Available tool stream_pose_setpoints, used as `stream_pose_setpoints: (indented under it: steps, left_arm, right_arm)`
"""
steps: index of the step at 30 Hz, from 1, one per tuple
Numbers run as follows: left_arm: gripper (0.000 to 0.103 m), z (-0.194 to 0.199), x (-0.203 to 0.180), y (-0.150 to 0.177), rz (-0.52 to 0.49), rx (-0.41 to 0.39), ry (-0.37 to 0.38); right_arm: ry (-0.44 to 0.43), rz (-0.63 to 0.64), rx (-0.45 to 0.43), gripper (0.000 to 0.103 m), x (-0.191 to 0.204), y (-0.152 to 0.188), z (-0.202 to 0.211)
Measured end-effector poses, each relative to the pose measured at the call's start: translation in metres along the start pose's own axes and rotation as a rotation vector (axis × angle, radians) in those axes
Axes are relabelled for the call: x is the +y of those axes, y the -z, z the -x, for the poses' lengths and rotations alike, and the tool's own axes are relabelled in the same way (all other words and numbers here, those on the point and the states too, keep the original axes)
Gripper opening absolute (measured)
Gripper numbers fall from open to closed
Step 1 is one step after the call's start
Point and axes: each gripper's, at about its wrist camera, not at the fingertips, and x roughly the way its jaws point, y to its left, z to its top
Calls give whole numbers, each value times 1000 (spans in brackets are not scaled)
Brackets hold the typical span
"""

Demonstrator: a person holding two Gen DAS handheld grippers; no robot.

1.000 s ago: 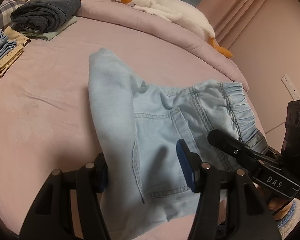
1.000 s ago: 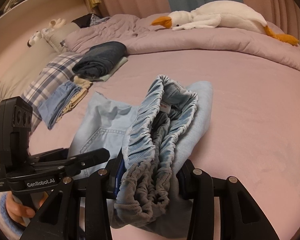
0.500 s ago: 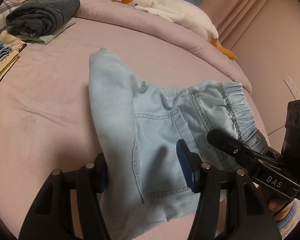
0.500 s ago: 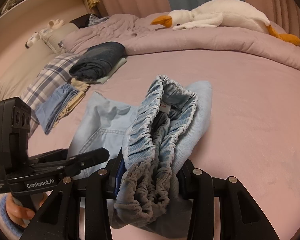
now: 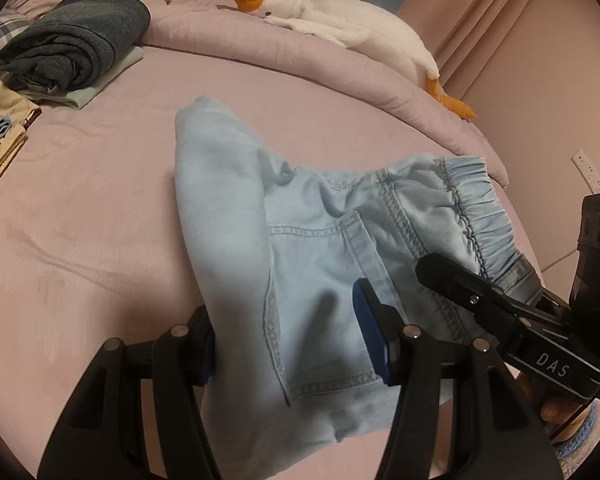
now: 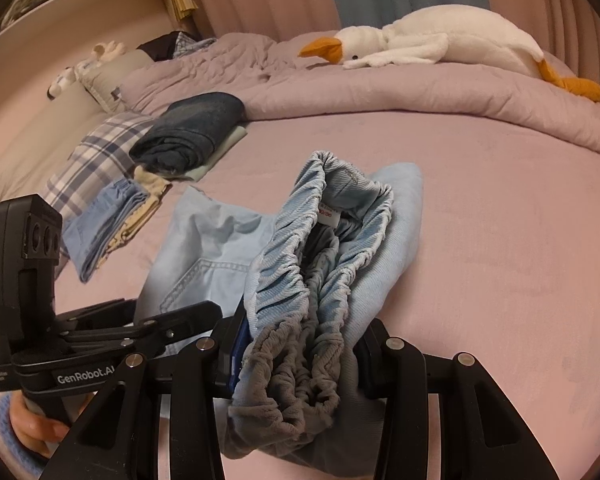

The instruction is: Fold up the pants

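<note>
A pink bed [image 5: 100,208] fills both views, with a quilt [image 6: 420,92] bunched along its far side. The light blue pants [image 5: 308,248], partly folded, lie across the middle of the bed and reach back into both tongs. The left gripper [image 5: 288,340] is clamped on the pocket end, cloth filling the space between its blue pads. The right gripper [image 6: 300,356] is clamped on the bunched elastic waistband [image 6: 300,300]. A white toy goose [image 5: 340,24] lies on the quilt. Folded clothes [image 5: 72,44] are stacked well apart, at the left.
</note>
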Motion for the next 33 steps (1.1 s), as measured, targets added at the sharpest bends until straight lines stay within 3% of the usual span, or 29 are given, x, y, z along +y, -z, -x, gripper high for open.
stream_pose_setpoints:
  steps: [18,30,33]
  left_arm:
    - [57,-25,5,-33,-21,-5,-21]
    - [58,-43,12,-34,-11,36,-45]
    - [63,-47,16,-32,-12,47,-83]
  right_arm:
    - [-2,-25,-16,44,-11,-17,-17]
    - [-15,-66,19,45,-27,-22,-35]
    - [-21,-95,39,45,-34,-22,-41]
